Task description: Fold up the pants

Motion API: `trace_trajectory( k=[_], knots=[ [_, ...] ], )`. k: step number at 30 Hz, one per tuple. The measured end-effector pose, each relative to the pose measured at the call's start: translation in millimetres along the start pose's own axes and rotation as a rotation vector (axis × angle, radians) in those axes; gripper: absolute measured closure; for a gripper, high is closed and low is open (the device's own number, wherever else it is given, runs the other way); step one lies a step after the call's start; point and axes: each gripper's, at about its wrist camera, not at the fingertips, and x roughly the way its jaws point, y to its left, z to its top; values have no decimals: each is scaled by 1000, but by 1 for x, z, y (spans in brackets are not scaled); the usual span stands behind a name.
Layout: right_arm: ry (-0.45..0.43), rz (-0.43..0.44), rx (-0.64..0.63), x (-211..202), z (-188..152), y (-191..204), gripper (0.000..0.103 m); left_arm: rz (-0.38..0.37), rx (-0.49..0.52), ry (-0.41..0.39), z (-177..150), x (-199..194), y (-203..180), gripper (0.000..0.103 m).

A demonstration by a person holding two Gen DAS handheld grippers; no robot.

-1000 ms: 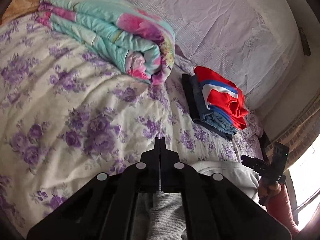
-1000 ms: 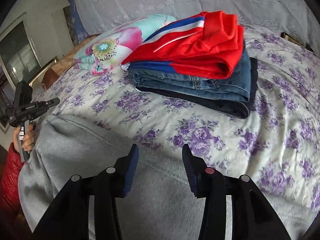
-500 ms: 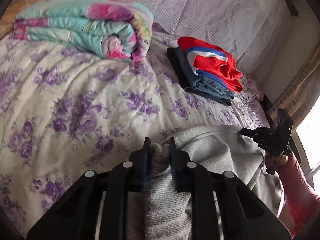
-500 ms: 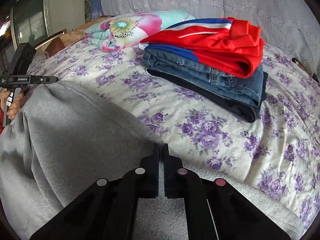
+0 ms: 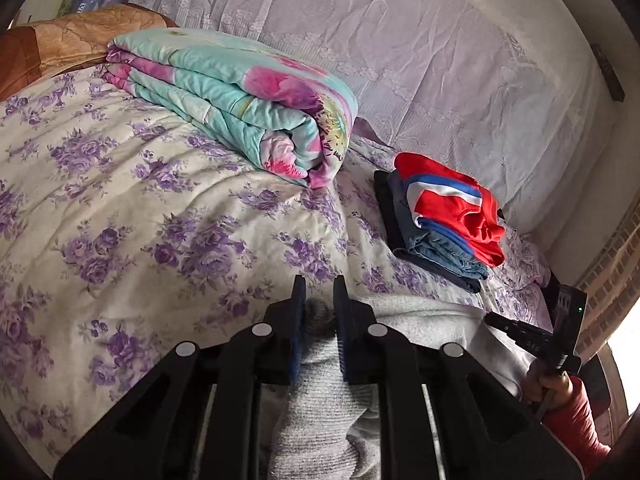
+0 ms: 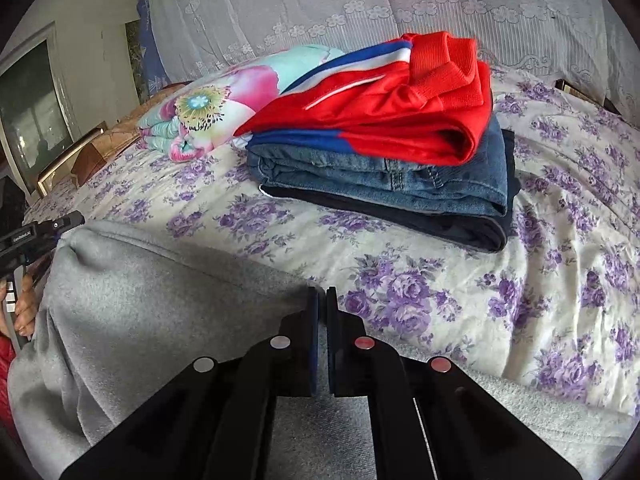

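Observation:
Grey sweatpants lie on the near side of the flowered bed sheet. My left gripper is shut on a bunched grey ribbed edge of the pants. My right gripper is shut on the pants' grey fabric at their near edge. Each gripper shows in the other's view: the right one at the right, the left one at the far left.
A stack of folded clothes, a red jacket on blue jeans, lies behind the pants. A rolled teal and pink quilt lies further back. A lace-covered headboard stands behind.
The right gripper closed on the grey fabric. The left gripper, first shut thin, now holds a thick bunch of ribbed fabric. Both lifted the pants a little.

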Motion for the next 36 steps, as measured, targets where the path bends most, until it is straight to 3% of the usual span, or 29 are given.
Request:
trace_trajectory(
  k=[1,3,7,9,11,12,14,16,18,20,21,23,24,26,32,36],
  knots=[
    [50,0,-7,8,-1,0,99,8,-5,-3,4,3,2,101],
    [129,-7,-12,26,-5,-2,97,-9,-75,24,10,11,18,103],
    [100,-44,-45,20,-3,5,81,-74,-278,132,8,26,56,103],
    [70,-44,-80,13,-1,11,54,-99,-291,134,9,21,60,90],
    [85,-64,-152,13,0,20,52,-96,-245,128,13,15,55,40],
    [94,-72,-183,14,0,21,52,-94,-210,129,14,13,50,34],
    [121,-65,-224,20,0,22,50,-112,-152,166,15,17,43,33],
    [170,-42,-245,32,-5,22,38,-131,-103,239,10,29,34,33],
    [148,-29,-233,38,-10,17,32,-100,-11,290,5,41,18,40],
    [150,9,-181,40,-9,9,33,-103,98,293,-1,41,-2,65],
    [142,18,-170,39,-10,8,42,-102,145,274,-2,37,-11,67],
    [117,-3,-188,32,-12,13,62,-102,185,235,-2,31,-17,88],
    [108,-27,-205,28,-13,18,77,-105,176,219,-1,28,-16,88],
    [86,-58,-212,18,-11,24,88,-105,156,203,1,27,-13,89],
    [-72,-103,-202,-66,-2,45,90,-150,164,92,6,4,-20,89],
    [-188,-139,-281,-143,-18,84,90,-251,104,10,6,-30,-14,89]
  ],
)
